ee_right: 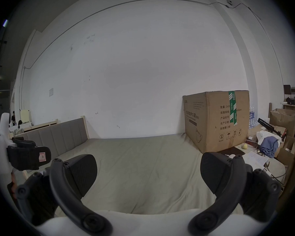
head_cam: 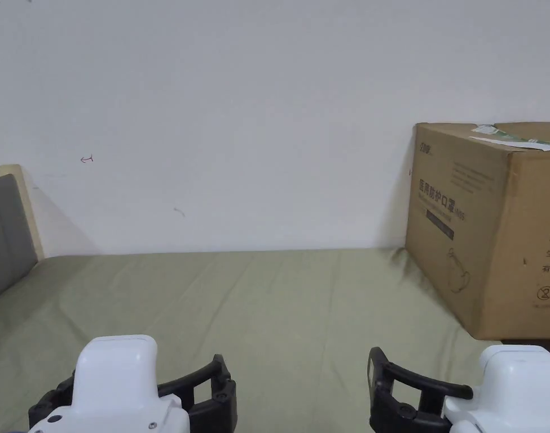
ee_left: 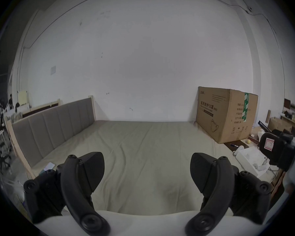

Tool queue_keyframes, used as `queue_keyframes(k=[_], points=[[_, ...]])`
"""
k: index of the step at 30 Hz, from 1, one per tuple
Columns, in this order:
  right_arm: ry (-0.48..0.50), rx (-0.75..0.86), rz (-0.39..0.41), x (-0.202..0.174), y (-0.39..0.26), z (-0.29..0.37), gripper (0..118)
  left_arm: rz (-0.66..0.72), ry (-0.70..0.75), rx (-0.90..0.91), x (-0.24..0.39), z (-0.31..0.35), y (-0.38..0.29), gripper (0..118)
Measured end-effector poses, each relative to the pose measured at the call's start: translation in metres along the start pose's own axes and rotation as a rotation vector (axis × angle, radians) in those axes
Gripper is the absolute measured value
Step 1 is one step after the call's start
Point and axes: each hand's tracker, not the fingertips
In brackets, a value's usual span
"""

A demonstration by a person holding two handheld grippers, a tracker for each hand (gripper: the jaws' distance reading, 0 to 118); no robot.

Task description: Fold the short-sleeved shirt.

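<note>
hovering wide-fingered, both grippers (left [ee_left: 146, 168], right [ee_right: 148, 171]) face a cardboard box [head_cam: 493, 225] on the bed [head_cam: 279, 304].

We are counting two grippers: the left gripper [ee_left: 146, 168] and the right gripper [ee_right: 148, 170]. We are seeing one bed [head_cam: 279, 304], one grey headboard [ee_left: 54, 125] and one large cardboard box [head_cam: 488, 225] standing on it. Far off at the blurred left edge, we are making out perhaps two people [ee_left: 10, 100].
</note>
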Motion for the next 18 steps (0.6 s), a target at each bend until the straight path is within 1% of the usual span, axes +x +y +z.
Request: queue_keyframes(k=[2, 4, 6, 8, 10, 15, 18], points=[[-0.008, -0.001, 0.004, 0.0018, 0.0013, -0.0010, 118, 0.038, 0.011, -0.059, -0.0010, -0.0008, 0.0060, 104], [-0.016, -0.001, 0.010, 0.0026, 0.0016, -0.0017, 118, 0.051, -0.016, -0.038, -0.0031, 0.0002, 0.0087, 104], [-0.024, -0.001, 0.005, 0.0040, 0.0016, -0.0030, 118, 0.030, -0.016, -0.022, -0.0025, 0.0029, 0.0111, 104], [-0.021, -0.004, -0.004, 0.0047, 0.0014, -0.0035, 118, -0.005, 0.037, -0.021, 0.0028, 0.0025, 0.0125, 104], [-0.020, -0.006, -0.006, 0.0043, 0.0010, -0.0044, 118, -0.017, 0.030, -0.015, 0.0020, -0.0003, 0.0102, 104], [-0.010, -0.008, 0.022, -0.0001, -0.0007, -0.0054, 118, -0.012, 0.008, -0.004, -0.0004, -0.0035, 0.0105, 104], [-0.005, -0.009, 0.025, -0.0008, -0.0007, -0.0060, 118, -0.038, 0.035, 0.004, 0.0013, -0.0041, 0.0069, 104]])
